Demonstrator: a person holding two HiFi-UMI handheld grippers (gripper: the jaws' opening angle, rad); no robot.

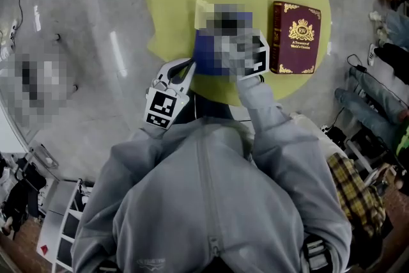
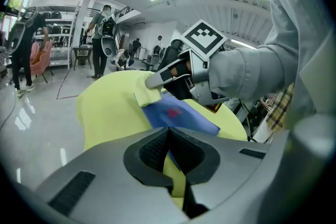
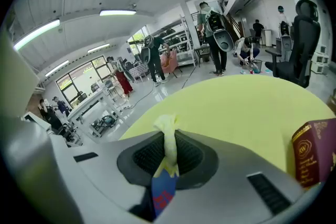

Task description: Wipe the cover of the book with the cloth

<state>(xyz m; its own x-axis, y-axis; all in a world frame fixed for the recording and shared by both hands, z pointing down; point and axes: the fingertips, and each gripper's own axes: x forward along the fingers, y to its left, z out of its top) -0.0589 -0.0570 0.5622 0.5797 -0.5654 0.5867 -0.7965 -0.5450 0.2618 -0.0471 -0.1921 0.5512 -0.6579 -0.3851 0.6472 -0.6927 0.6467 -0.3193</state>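
Left gripper (image 2: 169, 150) and right gripper (image 3: 169, 150) both pinch the cloth (image 2: 181, 114), short of the book (image 1: 295, 38), so swinging across could tug a corner free.

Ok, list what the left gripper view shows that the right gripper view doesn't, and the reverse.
Only the left gripper view: the right gripper seen from outside, with its marker cube and the gray sleeve behind it, and the cloth stretched out blue above the table. Only the right gripper view: the book, its maroon cover and gold crest plain; the left gripper view gives at most a dark sliver there. Both: the yellow table, and that gripper's own jaws shut on the cloth.
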